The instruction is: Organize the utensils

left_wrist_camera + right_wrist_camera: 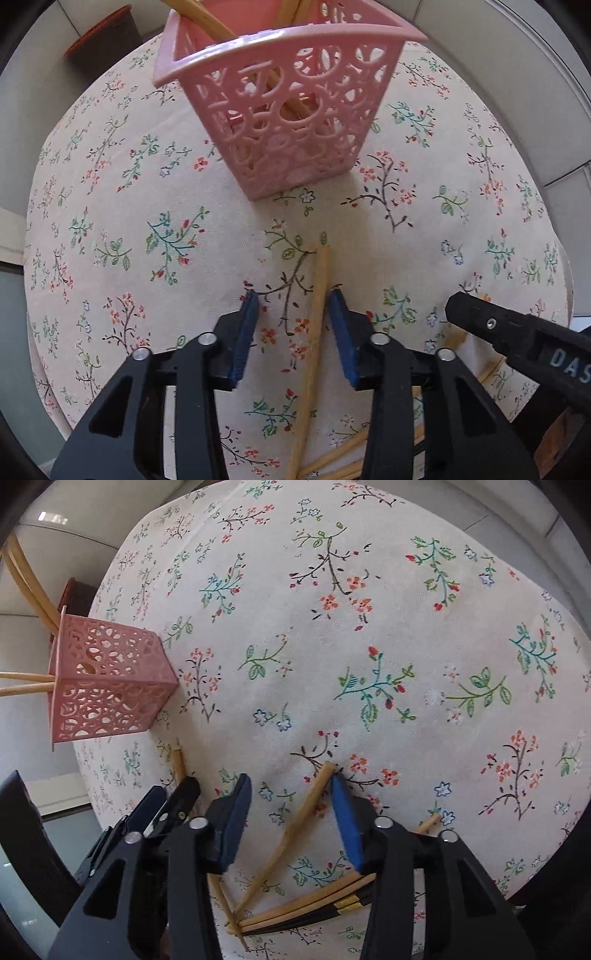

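wooden chopstick [314,325] lies between the parted left claw [295,314] fingers.

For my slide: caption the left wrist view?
Left gripper straddles a chopstick before a pink basket.

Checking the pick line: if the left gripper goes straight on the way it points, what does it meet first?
Probably the bamboo chopstick lying between the open fingers of the left gripper, then the floral tablecloth beneath it.
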`<state>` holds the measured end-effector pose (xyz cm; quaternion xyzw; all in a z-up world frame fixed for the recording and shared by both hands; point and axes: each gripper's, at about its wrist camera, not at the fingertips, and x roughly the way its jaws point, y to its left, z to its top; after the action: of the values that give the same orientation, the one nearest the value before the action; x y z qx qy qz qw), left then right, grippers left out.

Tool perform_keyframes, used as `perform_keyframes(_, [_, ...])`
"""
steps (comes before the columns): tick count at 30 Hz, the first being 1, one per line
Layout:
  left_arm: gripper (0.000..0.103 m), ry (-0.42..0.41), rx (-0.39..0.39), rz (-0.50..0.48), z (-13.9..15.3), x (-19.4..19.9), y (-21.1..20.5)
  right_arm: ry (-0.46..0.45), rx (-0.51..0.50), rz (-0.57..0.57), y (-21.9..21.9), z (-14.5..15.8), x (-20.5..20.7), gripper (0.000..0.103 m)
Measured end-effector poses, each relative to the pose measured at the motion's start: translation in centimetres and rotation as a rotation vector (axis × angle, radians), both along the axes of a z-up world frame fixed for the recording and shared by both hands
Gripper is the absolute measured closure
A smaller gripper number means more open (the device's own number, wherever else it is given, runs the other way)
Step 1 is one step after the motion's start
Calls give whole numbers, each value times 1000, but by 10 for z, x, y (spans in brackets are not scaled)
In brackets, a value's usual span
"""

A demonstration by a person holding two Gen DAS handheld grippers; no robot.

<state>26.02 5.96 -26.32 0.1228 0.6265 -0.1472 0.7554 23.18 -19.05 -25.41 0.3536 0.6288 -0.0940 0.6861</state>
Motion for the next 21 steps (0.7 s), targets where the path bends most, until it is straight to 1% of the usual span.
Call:
perform_keyframes(1, [81,0,2,-11,0,-1,-3,-3,-1,2,-2,-1,-2,89])
perform_keyframes(2, [87,-9,11,-23,1,-3,-7,-12,29,-9,-7,-3,-3,89])
perform_keyframes(3, [96,-13,9,-27,1,-4,-10,-13,47,-13,-10,-4,-3,90])
perform_keyframes(6, [97,-21,-13,-10,4,-6,-9,-49,69,-15,-15,-2,-6,91])
perform_keyframes(9, [97,-71,-51,2,26,-13,-2,-91,68,16,-16,10,-12,91])
perform_keyframes(10, [97,-94,-78,14,38,-19,4,-105,67,27,-16,14,-14,91])
perform_keyframes(12, [97,-140,-120,30,60,-31,15,-179,58,65,-15,33,-19,91])
perform_keyframes(13, [97,-178,-140,42,75,-41,22,-215,47,87,-12,42,-21,91])
perform_keyframes(16, [97,-277,-198,93,109,-64,27,-359,-2,178,-10,81,-38,91])
perform_keyframes(18, [97,-362,-223,131,129,-85,31,-466,-33,240,-6,107,-55,92])
perform_keyframes(21, [97,-478,-249,162,160,-118,32,-613,-74,324,5,141,-78,93])
